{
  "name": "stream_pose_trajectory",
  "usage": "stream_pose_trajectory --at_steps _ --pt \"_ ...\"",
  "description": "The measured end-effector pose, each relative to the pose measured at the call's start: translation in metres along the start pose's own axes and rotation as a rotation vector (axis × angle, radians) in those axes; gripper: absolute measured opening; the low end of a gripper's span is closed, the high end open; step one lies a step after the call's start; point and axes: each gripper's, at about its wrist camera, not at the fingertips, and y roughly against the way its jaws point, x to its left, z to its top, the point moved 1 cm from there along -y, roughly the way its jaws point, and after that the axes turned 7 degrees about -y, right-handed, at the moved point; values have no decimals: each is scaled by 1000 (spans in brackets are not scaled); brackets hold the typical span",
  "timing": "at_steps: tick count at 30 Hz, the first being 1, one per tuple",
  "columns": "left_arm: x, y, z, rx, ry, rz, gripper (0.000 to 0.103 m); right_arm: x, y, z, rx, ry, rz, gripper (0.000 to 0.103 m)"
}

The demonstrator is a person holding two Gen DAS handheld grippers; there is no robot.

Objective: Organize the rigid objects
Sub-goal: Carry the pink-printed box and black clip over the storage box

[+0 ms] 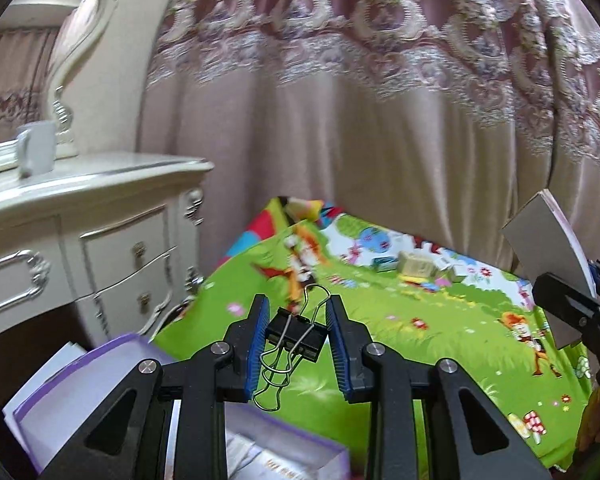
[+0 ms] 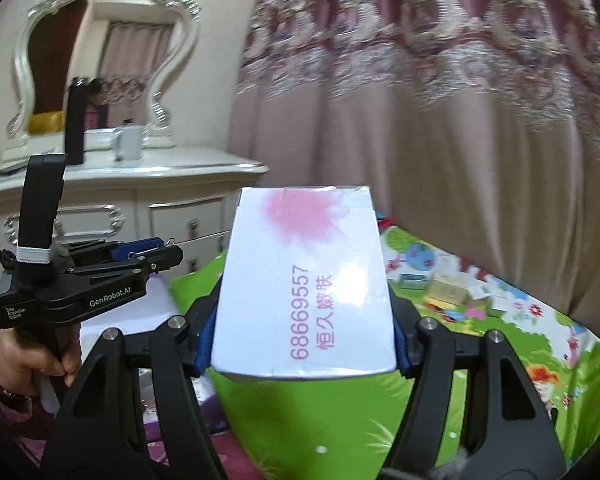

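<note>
Both hands are loaded, so the sorting looks partway through. The left hand-held gripper (image 1: pixel 296 344) is clamped on a black binder clip (image 1: pixel 296 338), its wire handles sticking out above and below the pads. Just below and to its left sits an open purple box (image 1: pixel 112 364) with papers inside, probably the collecting place. The right hand-held gripper (image 2: pixel 300 346) is clamped on a white carton (image 2: pixel 304 280) with a pink bloom and pink print; it is glossy, flat-sided and stiff. Farther ahead of both, a few small boxes (image 1: pixel 416 268) lie loose on the bright cartoon mat (image 1: pixel 440 320), apparently not yet gathered. Beyond them hangs a pink curtain (image 1: pixel 340 120).
</note>
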Motion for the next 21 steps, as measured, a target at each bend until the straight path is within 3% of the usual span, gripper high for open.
stream_pose_trajectory --at_steps 14,21 --pt "86 9 -55 133 138 164 31 89 -56 -31 242 162 239 69" --pt "120 3 -79 235 191 241 31 122 -74 -44 312 243 329 69"
